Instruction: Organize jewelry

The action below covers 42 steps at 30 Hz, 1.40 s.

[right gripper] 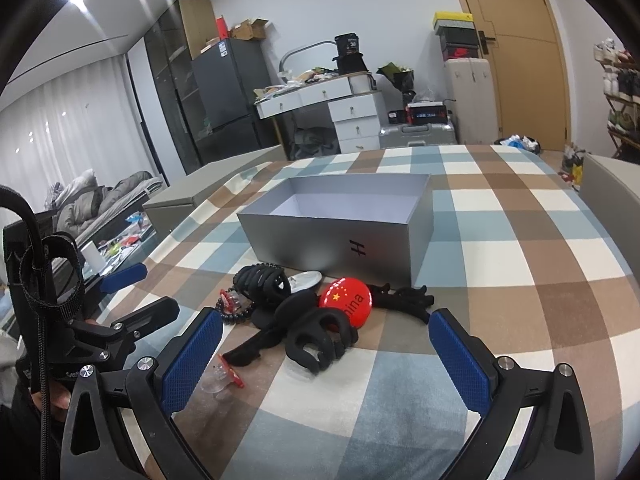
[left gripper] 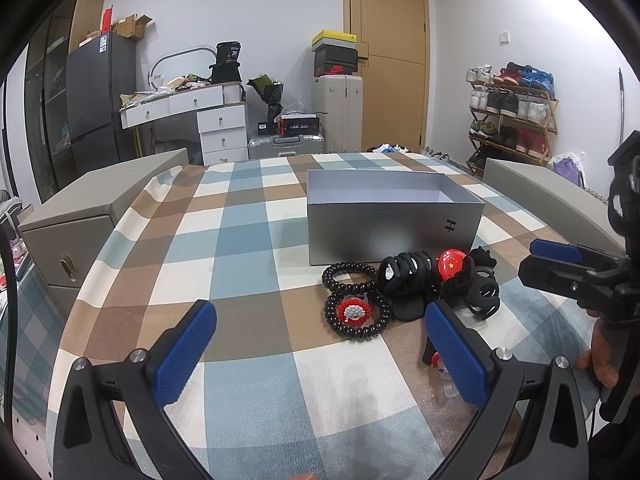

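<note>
Now I hold both the left gripper (left gripper: 320, 352) and right gripper (right gripper: 326, 354) wide open, empty. Hair clips (right gripper: 280, 300) lie touching the grey box (right gripper: 336, 240) near the table's (right gripper: 520, 280) middle.

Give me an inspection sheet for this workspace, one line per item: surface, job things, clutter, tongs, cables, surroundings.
Surface: checked tablecloth, blue, brown and white, lying flat.
Job's things: open grey box, nothing seen inside; in front of it a pile with black spiral hair ties, black claw clips, a red round badge.
Clutter: small clear and red piece lying apart from the pile.
Tongs: left tongs open, holding nothing; right tongs open, holding nothing, pointing at the pile.
Cables: black cable hanging by the left tongs.
Surroundings: white dresser, dark fridge, suitcase, shoe rack, wooden door.
</note>
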Each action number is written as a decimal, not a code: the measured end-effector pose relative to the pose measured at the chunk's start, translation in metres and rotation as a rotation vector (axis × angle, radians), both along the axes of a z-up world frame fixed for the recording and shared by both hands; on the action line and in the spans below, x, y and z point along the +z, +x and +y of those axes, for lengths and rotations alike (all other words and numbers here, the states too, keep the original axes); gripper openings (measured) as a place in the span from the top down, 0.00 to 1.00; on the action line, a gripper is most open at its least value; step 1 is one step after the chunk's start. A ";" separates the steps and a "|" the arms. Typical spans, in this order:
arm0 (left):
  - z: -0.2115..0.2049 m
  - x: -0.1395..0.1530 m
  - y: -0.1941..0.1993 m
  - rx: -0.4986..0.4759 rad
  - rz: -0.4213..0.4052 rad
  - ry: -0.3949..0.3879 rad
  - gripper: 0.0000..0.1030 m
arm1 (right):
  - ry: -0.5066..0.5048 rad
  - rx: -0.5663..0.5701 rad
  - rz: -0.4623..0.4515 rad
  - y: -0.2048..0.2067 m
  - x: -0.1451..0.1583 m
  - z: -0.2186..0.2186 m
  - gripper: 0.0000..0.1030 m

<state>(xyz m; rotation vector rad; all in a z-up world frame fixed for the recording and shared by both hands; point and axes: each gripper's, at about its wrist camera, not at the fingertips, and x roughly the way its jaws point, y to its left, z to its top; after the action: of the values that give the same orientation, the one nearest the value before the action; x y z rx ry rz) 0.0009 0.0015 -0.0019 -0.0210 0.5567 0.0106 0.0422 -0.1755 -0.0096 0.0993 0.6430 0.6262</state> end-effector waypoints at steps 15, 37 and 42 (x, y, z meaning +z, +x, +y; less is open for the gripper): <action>0.001 -0.001 0.002 0.002 0.005 -0.012 0.01 | -0.019 -0.007 0.127 0.015 -0.007 0.003 0.03; -0.003 -0.001 0.001 -0.010 0.014 0.004 0.01 | -0.169 0.091 0.161 0.018 -0.018 0.034 0.54; -0.008 0.000 0.006 -0.036 0.087 0.016 0.01 | -0.087 0.094 0.130 0.005 -0.009 0.019 0.54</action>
<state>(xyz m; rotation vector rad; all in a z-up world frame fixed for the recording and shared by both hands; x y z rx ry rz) 0.0065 -0.0064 -0.0018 0.0050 0.6440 -0.0188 0.0472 -0.1564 -0.0185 0.0291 0.8032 0.6854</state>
